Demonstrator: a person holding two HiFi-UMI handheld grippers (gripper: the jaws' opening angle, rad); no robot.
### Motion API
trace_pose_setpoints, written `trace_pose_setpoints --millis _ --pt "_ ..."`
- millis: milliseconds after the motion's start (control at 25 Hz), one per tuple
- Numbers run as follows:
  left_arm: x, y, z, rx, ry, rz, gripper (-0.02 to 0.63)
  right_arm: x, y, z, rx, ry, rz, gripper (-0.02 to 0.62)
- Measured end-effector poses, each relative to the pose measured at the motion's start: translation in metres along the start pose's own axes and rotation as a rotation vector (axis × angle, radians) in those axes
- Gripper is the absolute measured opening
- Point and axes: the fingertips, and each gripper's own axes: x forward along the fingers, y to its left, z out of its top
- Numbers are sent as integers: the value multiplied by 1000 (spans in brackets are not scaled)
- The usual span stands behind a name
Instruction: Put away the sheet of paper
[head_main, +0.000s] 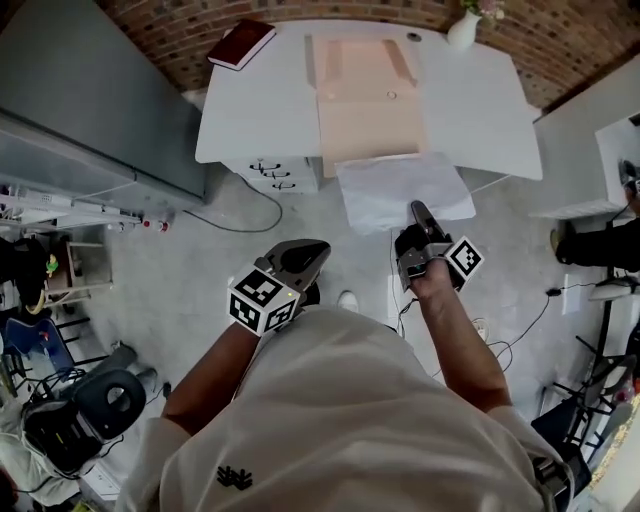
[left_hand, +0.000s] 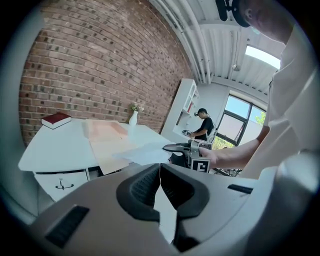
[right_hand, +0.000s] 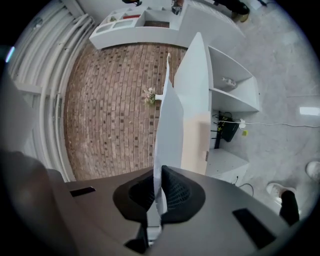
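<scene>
At the table's (head_main: 250, 120) near edge, the right gripper (head_main: 418, 215) is pinching the sheet (head_main: 395, 190) tight; whether the paper is overlapping the folder (head_main: 368, 100) is unclear; the left gripper (head_main: 312, 256) is hovering nearer, jaws together, empty

White table against the brick wall, with a few things on top

A white table (head_main: 250, 110) carries an open beige folder (head_main: 365, 100) lying flat at its middle, flaps spread, its near edge jutting just past the table's front edge. Left of the folder, at the far corner, a dark red book (head_main: 241, 43) lies closed and slightly askew. Right of the folder, near the wall, a white vase (head_main: 463, 30) stands upright with flowers in it; a small dark object (head_main: 414, 37), too small to tell, sits between folder and vase.
</scene>
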Motion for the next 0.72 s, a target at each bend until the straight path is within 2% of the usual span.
trace_pose_setpoints --millis 160,320,520,720 --pt "5 37 35 43 -3 -61 25 36 3 3 -28 -37 -39 28" --pt "5 104 58 61 4 -92 25 99 -8 0 -46 -69 -78 28" --pt "3 168 71 72 27 -91 25 164 -16 6 -30 -102 -94 28" --pt "5 203 84 42 32 -80 25 214 -12 17 -43 -122 -107 28"
